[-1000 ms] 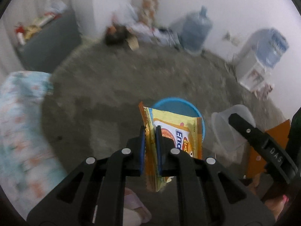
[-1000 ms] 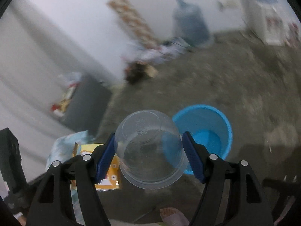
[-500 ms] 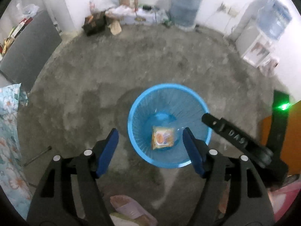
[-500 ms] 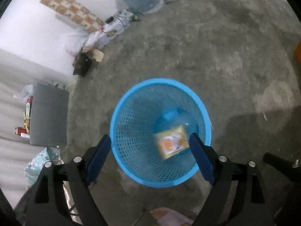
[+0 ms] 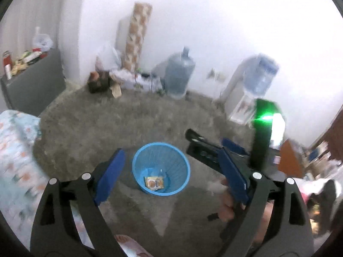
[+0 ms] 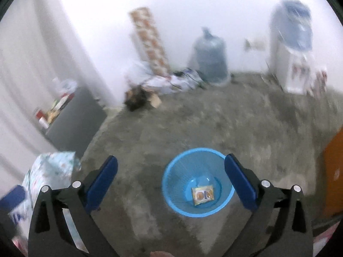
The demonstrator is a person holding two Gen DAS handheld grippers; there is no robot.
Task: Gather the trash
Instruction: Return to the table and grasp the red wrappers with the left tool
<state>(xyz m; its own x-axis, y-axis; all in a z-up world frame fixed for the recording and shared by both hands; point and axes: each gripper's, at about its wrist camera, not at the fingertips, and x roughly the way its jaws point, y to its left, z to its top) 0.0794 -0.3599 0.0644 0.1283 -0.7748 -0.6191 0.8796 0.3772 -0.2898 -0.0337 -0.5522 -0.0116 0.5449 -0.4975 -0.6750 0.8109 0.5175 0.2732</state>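
Observation:
A blue mesh basket (image 5: 160, 144) (image 6: 214, 151) stands on the concrete floor below both grippers. A yellow snack packet (image 5: 154, 182) (image 6: 203, 194) lies flat on its bottom. Beside the packet a clear plastic cup (image 6: 200, 178) shows only faintly. My left gripper (image 5: 171, 172) hangs high above the basket, its jaws opening, with nothing between the blue pads. My right gripper (image 6: 171, 172) is likewise above it, jaws opening wide and empty. It also appears in the left wrist view as the right gripper (image 5: 211, 143), just right of the basket.
A large water jug (image 5: 179, 75), a water dispenser (image 5: 253, 81), a patterned roll (image 5: 137, 36) and a pile of clutter (image 5: 107, 81) line the far wall. At left are a grey cabinet (image 5: 32, 85) and a floral cloth (image 5: 15, 150). An orange panel (image 5: 289, 160) stands at right.
The left gripper let go of the yellow packet and the right released the clear cup; both now lie in the basket. Both jaws widened, and both grippers rose and tilted up.

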